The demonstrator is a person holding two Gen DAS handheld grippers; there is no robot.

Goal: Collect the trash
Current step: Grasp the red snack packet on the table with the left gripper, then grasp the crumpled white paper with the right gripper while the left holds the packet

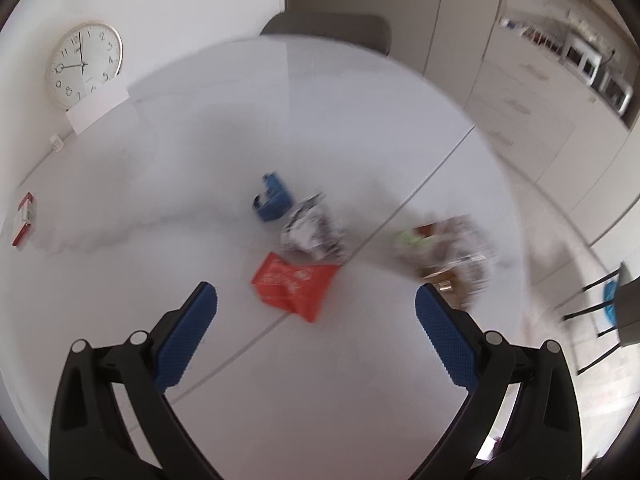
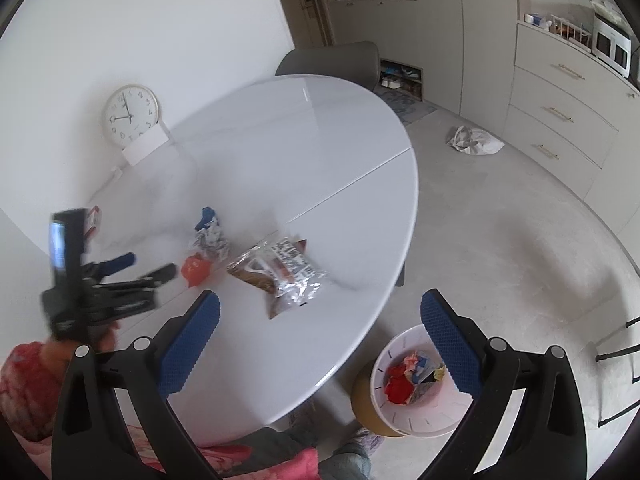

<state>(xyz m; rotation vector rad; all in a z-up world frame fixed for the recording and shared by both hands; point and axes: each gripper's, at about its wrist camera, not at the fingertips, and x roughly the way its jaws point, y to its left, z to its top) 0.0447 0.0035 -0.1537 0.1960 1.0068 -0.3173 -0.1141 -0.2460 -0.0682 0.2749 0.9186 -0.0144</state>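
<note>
Left tool (image 1: 316, 292) spread; red wrapper (image 1: 294, 285) between tips.

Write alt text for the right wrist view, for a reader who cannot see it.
The open right gripper hangs over the edge of a round white table and a white trash bin on the floor, which already holds colorful scraps. On the table lie a large foil wrapper, a crumpled silver wrapper and an orange wrapper; the left gripper reaches in from the left.
</note>
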